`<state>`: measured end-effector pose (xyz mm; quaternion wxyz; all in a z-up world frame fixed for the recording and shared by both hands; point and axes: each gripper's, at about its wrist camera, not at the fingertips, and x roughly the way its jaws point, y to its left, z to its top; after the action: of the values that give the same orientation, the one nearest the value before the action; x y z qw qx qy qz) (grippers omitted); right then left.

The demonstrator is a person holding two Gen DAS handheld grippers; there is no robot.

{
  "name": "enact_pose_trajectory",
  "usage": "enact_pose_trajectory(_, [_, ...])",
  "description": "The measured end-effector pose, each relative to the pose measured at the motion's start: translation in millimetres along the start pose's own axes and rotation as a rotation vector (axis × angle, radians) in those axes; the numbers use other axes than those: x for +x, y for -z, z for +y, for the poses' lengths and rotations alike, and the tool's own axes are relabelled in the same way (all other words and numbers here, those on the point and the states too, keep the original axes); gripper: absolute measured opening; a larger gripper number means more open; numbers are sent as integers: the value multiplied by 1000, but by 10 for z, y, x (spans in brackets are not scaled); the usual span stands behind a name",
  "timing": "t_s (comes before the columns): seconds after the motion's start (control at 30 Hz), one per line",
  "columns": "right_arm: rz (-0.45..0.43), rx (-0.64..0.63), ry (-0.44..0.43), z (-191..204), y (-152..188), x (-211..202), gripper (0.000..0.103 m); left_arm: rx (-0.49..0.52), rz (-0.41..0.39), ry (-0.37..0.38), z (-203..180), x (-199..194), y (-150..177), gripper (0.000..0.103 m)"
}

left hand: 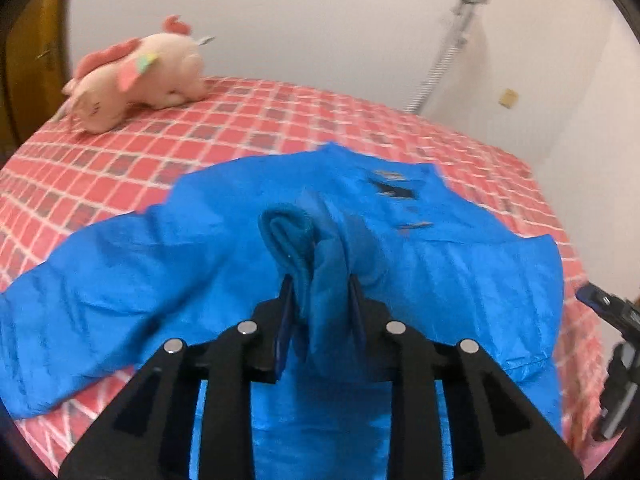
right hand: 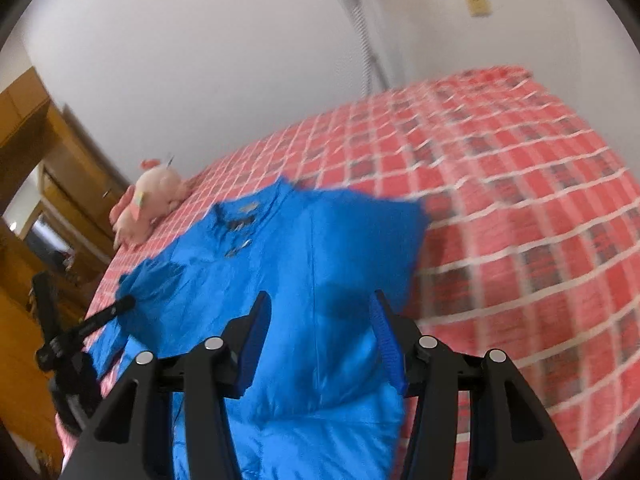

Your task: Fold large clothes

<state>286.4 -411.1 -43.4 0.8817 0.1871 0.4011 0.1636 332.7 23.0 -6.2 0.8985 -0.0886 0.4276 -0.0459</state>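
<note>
A large blue jacket [left hand: 460,264] lies spread on a red checked bed [left hand: 120,168], collar toward the far side. My left gripper [left hand: 322,284] is shut on a bunched fold of the blue jacket, holding it up over the garment's middle. In the right wrist view the jacket [right hand: 304,248] lies front up with its collar far left. My right gripper [right hand: 320,304] is open, its jaws wide apart above the jacket's lower part, nothing between them. The left gripper [right hand: 120,306] shows at the left edge of the right wrist view.
A pink plush toy [left hand: 140,76] lies at the bed's far left corner, also in the right wrist view [right hand: 148,204]. A white wall and a metal stand [left hand: 448,52] are behind the bed. Wooden furniture [right hand: 36,168] stands left. The right gripper [left hand: 616,320] shows at the right edge.
</note>
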Motion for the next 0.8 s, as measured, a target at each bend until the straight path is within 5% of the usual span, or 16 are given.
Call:
enact_pose_trajectory(0.23, [122, -20, 62, 9, 165, 520, 51, -29, 80, -117, 312, 349, 51, 39])
enact_pose_trajectory(0.4, [161, -55, 124, 53, 277, 699, 51, -28, 91, -128, 432, 438, 82, 50])
enact_pose_trajectory(0.53, [149, -75, 149, 97, 280, 671, 52, -45, 51, -164, 399, 286, 58, 50])
enact_pose_trajectory(0.63, [106, -78, 124, 201, 225, 457, 52, -23, -84, -203, 265, -92, 15, 52])
enact_pose_trajectory(0.7, [73, -99, 109, 314, 204, 323, 53, 12, -134, -176, 121, -259, 14, 56])
enact_pose_trajectory(0.8, [80, -114, 111, 424, 253, 301, 54, 76, -107, -71, -122, -247, 68, 58])
